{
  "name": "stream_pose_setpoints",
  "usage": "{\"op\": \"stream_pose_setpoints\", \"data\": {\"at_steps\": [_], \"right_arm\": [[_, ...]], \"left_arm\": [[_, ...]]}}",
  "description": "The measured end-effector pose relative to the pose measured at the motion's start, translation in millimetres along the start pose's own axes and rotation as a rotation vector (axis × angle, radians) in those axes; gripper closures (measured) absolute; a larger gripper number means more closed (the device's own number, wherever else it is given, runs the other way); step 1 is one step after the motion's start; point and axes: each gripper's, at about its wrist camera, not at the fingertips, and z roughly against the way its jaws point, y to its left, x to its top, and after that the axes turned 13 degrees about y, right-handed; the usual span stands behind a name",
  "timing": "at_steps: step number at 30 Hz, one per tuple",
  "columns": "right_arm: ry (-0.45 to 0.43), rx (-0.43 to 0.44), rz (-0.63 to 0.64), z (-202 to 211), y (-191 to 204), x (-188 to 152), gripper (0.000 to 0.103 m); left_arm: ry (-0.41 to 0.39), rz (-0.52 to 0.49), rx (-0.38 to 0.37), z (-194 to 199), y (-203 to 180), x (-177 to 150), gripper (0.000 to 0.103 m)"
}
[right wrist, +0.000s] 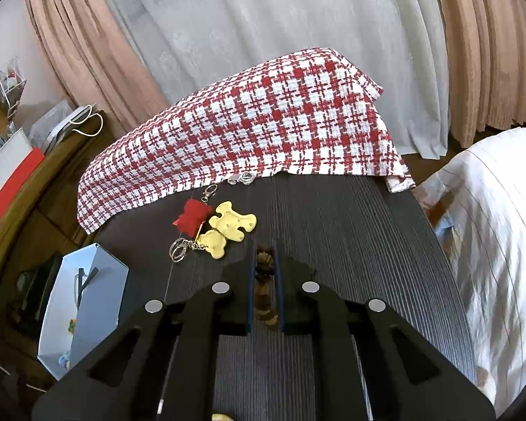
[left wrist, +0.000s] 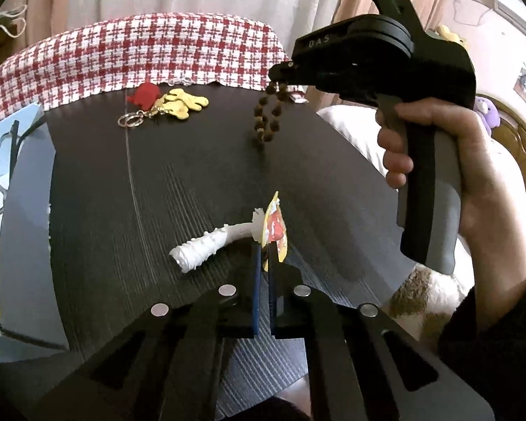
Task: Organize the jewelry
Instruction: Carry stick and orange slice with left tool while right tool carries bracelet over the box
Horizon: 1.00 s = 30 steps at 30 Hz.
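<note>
My left gripper [left wrist: 265,245] is shut on a yellow-and-red charm [left wrist: 275,226] with a white tassel [left wrist: 207,245] that trails left onto the dark table [left wrist: 193,175]. My right gripper [right wrist: 264,251] is shut on a brown bead bracelet [right wrist: 264,280]; in the left wrist view the bracelet [left wrist: 268,112] dangles from the right gripper [left wrist: 280,70] above the table's far right part. A red and yellow plush keychain [right wrist: 217,226] with a metal ring lies near the checked cloth, left of my right gripper; it also shows in the left wrist view [left wrist: 164,103].
A red-and-white checked cloth [right wrist: 263,122] covers the table's far end, with a small silver clasp [right wrist: 242,178] at its hem. A pale blue box [right wrist: 84,298] holding glasses sits at the table's left edge. A white bed [right wrist: 491,228] is on the right, curtains behind.
</note>
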Motion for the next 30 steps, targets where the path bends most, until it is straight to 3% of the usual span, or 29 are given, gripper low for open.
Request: {"op": "stream_pose_setpoints", "data": {"at_steps": [10, 19, 25, 30], "right_arm": [[-0.046, 0.025, 0.008, 19, 8, 2, 0.092], [-0.080, 0.067, 0.049, 41, 28, 1, 0.092], [-0.079, 0.089, 0.090, 47, 48, -3, 0.092], [-0.079, 0.126, 0.121, 52, 70, -7, 0.092]], "left_arm": [[-0.072, 0.095, 0.027, 18, 16, 16, 0.099], [-0.211, 0.191, 0.096, 67, 43, 26, 0.099], [-0.293, 0.275, 0.143, 104, 75, 16, 0.099], [-0.333, 0.351, 0.230, 126, 108, 0, 0.099]]}}
